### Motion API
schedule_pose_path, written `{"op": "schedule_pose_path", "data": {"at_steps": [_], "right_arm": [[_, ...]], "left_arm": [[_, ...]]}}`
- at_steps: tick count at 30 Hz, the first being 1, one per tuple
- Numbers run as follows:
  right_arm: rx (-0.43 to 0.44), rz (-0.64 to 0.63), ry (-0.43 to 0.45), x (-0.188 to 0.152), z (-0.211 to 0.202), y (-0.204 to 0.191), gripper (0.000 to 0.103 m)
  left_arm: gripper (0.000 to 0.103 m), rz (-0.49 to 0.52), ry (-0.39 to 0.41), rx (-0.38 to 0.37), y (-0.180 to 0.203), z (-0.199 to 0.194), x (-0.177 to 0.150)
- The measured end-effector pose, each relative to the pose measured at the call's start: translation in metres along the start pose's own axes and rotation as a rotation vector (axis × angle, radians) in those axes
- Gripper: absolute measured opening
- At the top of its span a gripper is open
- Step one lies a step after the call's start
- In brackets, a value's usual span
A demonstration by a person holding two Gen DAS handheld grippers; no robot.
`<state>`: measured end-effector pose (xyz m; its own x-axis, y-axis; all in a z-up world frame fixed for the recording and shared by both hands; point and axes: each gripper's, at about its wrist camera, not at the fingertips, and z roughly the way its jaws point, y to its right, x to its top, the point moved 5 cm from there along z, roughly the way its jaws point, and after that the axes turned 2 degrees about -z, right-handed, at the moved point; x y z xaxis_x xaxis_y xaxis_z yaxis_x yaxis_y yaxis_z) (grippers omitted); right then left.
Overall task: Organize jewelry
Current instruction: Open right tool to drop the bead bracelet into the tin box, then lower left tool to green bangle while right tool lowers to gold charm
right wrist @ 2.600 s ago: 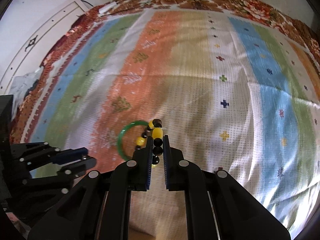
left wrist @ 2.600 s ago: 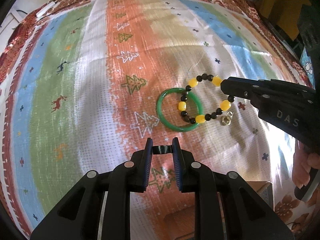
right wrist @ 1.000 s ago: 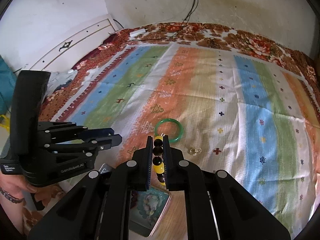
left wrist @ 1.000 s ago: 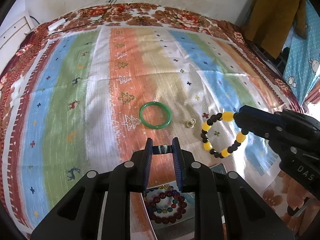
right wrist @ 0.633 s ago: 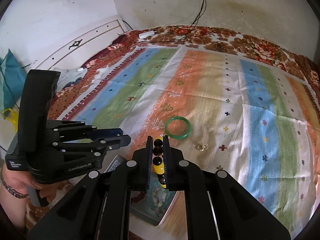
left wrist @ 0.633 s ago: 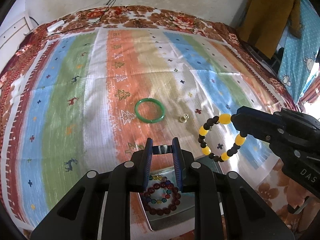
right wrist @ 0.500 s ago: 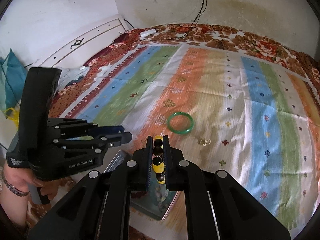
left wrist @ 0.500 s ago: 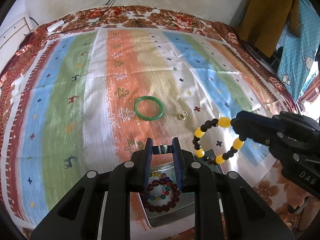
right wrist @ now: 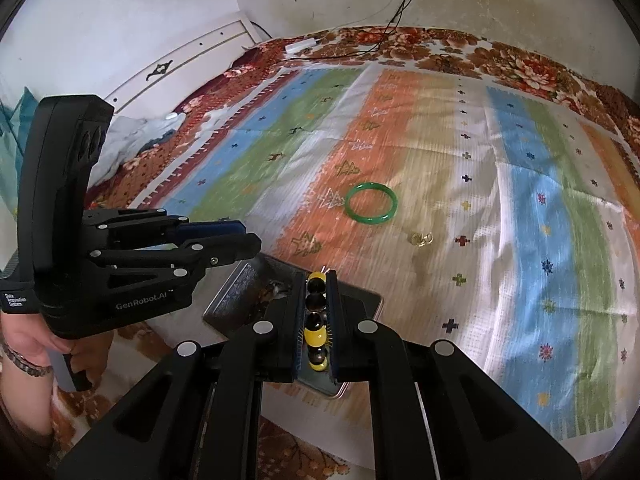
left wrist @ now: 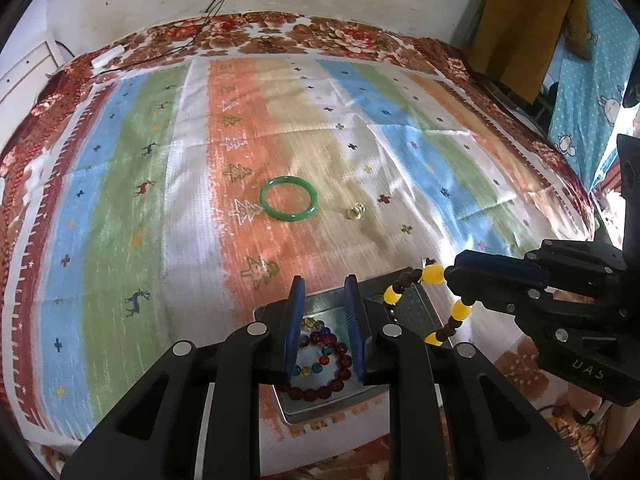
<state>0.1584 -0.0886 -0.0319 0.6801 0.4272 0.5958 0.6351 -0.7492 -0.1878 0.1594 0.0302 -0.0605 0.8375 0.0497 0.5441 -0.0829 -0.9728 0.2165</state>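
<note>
Landmark: the metal tray [left wrist: 424, 308] at the near edge of the striped bedspread [left wrist: 120, 208].

Left hand [right wrist: 24, 340] – at the far left of the right wrist view, gripping the handle of the left gripper [right wrist: 250, 242], a bead bracelet on the wrist. The tool slants down and forward, its tips reaching over the tray's left rim. In its own view the left gripper [left wrist: 323, 284] hangs over the tray, fingers a narrow gap apart with nothing between them; directly below that gap, inside the tray, lies a dark red bracelet [left wrist: 324, 364] with coloured beads.

Right gripper [right wrist: 316, 276] – angled down, over the tray's right part. Its fingers are pinched on a yellow and black bracelet [right wrist: 314, 334], beads stacked in a line between the pads. From the left wrist view the right gripper [left wrist: 452, 276] comes in from the right, and the bracelet loop [left wrist: 430, 304] dangles from its tip above the tray's right rim, not resting in it.

Beyond the tray, on the orange stripe: a green bangle [left wrist: 289, 198], flat on the cloth. Just right of the bangle, apart from it, a small gold ring [left wrist: 355, 211].
</note>
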Motion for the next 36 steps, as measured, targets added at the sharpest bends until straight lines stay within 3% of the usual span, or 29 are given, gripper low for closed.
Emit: {"op": "schedule_pose_path", "data": {"at_steps": [4,7,16,20,24,30,36], "right_arm": [[0.038,0.021,-0.026,-0.004,0.006,-0.001,0.013],[0.023,0.018,-0.040,-0.006,0.008,0.001,0.029],[-0.010,0.028,-0.026,-0.004,0.007,0.010,0.030],[-0.039,0.054,-0.019,0.000,0.010,0.022,0.030],[-0.060,0.087,-0.015,0.007,0.014,0.035,0.030],[-0.110,0.093,-0.001,0.014,0.020,0.045,0.037],[-0.121,0.111,-0.028,0.016,0.034,0.055,0.042]], "left_arm": [[0.019,-0.008,-0.003,0.007,-0.002,0.001,-0.002],[0.019,-0.018,-0.003,0.016,-0.005,0.002,-0.001],[0.020,-0.031,-0.007,0.023,-0.011,0.003,-0.001],[0.027,-0.065,-0.020,0.030,-0.021,0.008,0.004],[0.028,-0.087,-0.038,0.013,-0.025,0.015,0.008],[0.034,-0.068,-0.026,0.062,-0.026,0.018,0.015],[0.036,-0.055,-0.037,0.056,-0.024,0.027,0.025]]}}
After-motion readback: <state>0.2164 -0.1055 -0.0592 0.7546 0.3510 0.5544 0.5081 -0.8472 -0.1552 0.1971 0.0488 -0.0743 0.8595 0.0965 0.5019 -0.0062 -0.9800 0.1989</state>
